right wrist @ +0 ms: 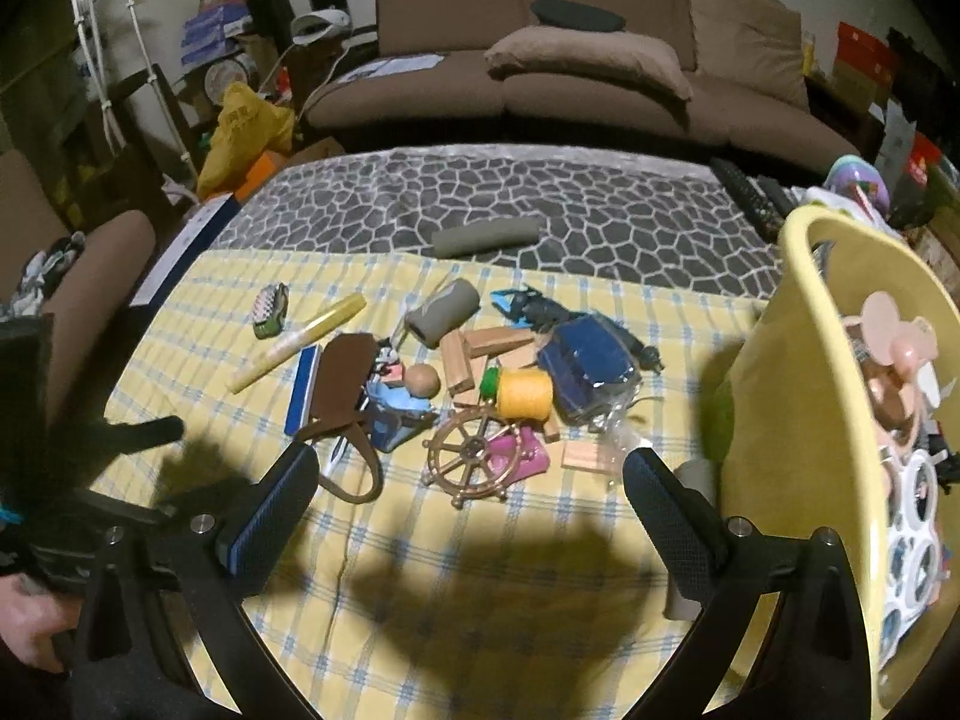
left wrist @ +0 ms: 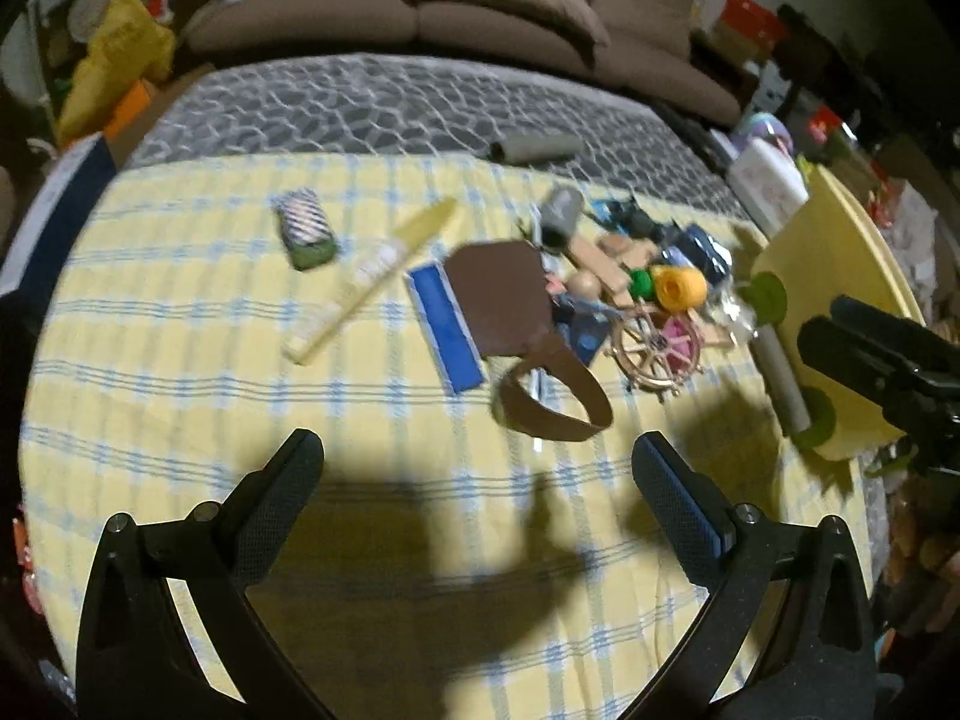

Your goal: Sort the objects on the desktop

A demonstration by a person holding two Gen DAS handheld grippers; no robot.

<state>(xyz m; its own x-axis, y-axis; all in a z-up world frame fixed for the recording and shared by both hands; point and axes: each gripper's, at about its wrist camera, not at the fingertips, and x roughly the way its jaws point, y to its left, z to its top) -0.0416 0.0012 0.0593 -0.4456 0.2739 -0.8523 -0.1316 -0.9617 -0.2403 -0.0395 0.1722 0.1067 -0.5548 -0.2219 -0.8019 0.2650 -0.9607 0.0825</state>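
1. Both the left gripper (left wrist: pixel 477 462) and right gripper (right wrist: pixel 471 474) were held spread and empty.
2. The ship's wheel (right wrist: pixel 474 461) was seen flat on the checked cloth (right wrist: pixel 480 600), just ahead of the right gripper, which was judged nearer.
3. The yellow basket (right wrist: pixel 798 396) was found rightward.

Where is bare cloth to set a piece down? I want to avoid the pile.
Free: the near cloth between the ship's wheel and the right gripper, and left of the yellow marker. Crowded: from the brown pouch across to the yellow basket.
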